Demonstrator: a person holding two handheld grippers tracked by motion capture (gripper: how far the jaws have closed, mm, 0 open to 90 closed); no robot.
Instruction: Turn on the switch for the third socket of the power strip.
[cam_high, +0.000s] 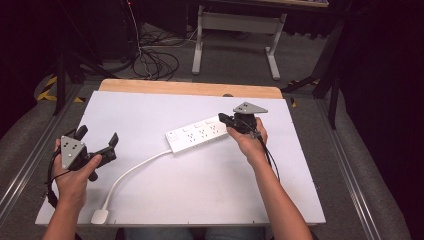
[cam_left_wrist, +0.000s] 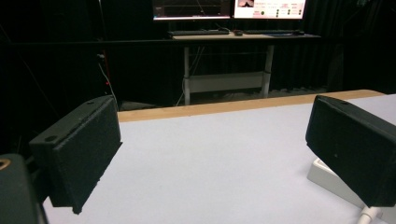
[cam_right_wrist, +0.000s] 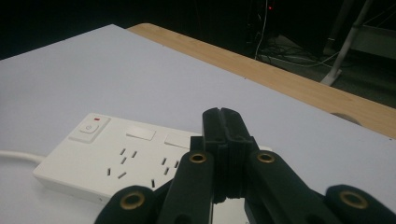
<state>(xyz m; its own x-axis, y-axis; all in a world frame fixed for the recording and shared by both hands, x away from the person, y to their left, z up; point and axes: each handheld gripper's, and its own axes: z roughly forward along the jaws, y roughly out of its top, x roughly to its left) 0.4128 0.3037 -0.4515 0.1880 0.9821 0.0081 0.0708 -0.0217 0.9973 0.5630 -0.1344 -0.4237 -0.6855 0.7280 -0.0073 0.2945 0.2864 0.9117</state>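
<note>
The left tongs (cam_high: 97, 141) hung released, jaws spread wide, above the left side of the white counter (cam_high: 150, 200), well apart from the white power strip (cam_high: 197, 135). That strip lay mid-counter, its cord (cam_high: 127, 175) curving to a plug (cam_high: 99, 216) at the near edge. The right tongs (cam_high: 224, 119) were clenched with nothing between them, over the strip's right end.

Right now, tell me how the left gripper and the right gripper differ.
The left gripper has its jaws spread wide apart; the right gripper has its jaws pressed together. The left gripper hangs over bare table, clear of the power strip; the right gripper sits over the strip's far end. Both are black, hand-held, with a grey plate on top.
</note>
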